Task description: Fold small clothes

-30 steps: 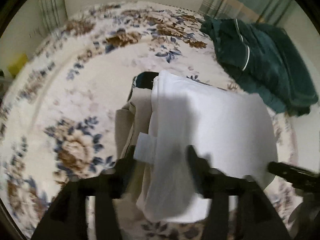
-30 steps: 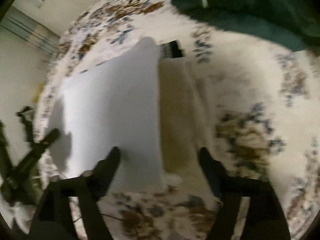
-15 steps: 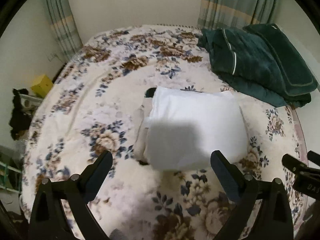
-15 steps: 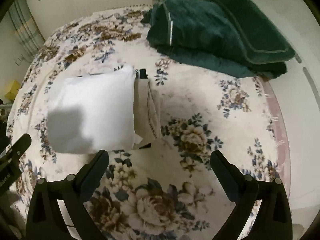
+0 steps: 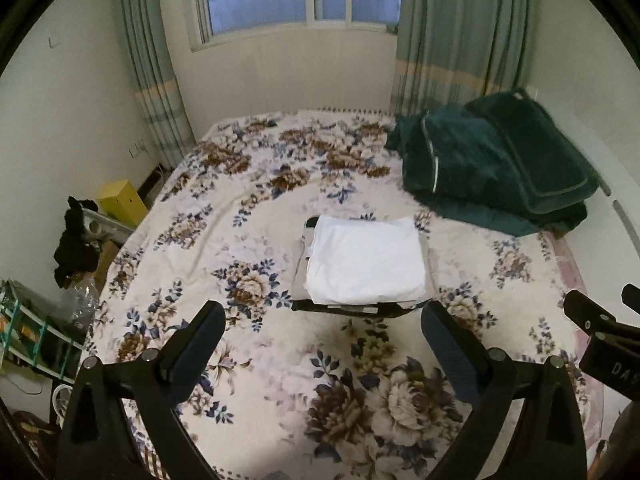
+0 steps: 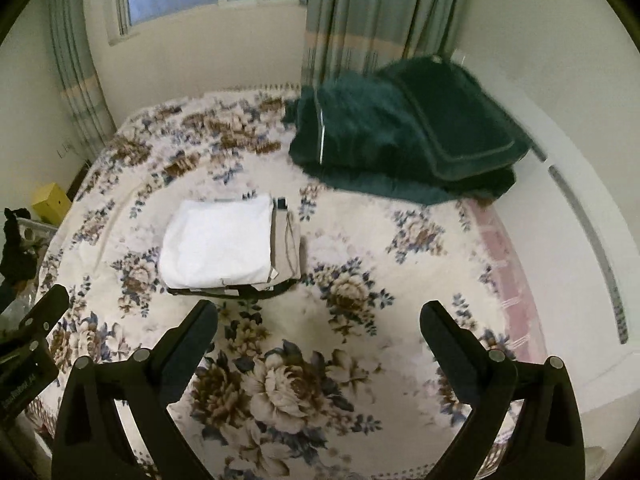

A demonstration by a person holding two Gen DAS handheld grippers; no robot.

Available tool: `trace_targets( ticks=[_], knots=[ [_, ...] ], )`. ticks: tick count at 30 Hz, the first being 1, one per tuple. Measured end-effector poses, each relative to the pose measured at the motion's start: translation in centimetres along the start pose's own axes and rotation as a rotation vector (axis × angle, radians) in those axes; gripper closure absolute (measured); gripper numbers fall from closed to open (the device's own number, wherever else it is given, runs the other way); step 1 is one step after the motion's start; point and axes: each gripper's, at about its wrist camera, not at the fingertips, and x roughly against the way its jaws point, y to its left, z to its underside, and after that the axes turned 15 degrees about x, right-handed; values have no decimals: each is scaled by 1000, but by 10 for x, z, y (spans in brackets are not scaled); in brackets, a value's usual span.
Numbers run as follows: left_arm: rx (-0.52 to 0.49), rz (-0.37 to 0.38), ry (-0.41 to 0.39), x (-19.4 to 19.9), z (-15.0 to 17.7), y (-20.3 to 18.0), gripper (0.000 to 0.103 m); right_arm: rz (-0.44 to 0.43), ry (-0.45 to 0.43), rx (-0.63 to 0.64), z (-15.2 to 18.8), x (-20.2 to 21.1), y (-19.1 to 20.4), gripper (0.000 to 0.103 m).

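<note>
A folded white garment lies on top of a small stack of folded clothes, with a beige piece and a dark piece under it, in the middle of the floral bed. The stack also shows in the right wrist view, white garment over beige. My left gripper is open and empty, held back from the stack's near edge. My right gripper is open and empty, well short of the stack, which sits to its upper left.
A folded dark green blanket lies at the bed's far right. Window and curtains stand behind. A yellow box and a cluttered rack stand left of the bed. The white wall is right.
Both grippers let go of the white garment, opened wide and pulled back and up from the stack. The white garment now lies flat on the stack.
</note>
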Motion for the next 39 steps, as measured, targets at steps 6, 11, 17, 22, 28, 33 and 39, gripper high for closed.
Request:
trace_targets(
  ticks=[6, 11, 17, 22, 28, 33, 39],
  knots=[
    [-4, 23, -63, 64, -1, -1, 3, -10, -100, -12, 17, 93, -15, 1],
    [-4, 47, -110, 105, 2, -2, 3, -12, -170, 2, 23, 148, -21, 1],
    [4, 63, -136, 132, 9, 1, 3, -15, -224, 14, 28, 190, -25, 1],
    [11, 64, -137, 144, 11, 2, 3, -30, -240, 21, 30, 207, -28, 1],
    [28, 30, -120, 151, 11, 4, 3, -56, -232, 28, 28, 211, -31, 1],
    [34, 22, -130, 157, 11, 5, 3, -56, -243, 48, 26, 214, -31, 1],
    [34, 22, -132, 158, 11, 7, 3, -56, -243, 55, 25, 215, -29, 1]
  ],
)
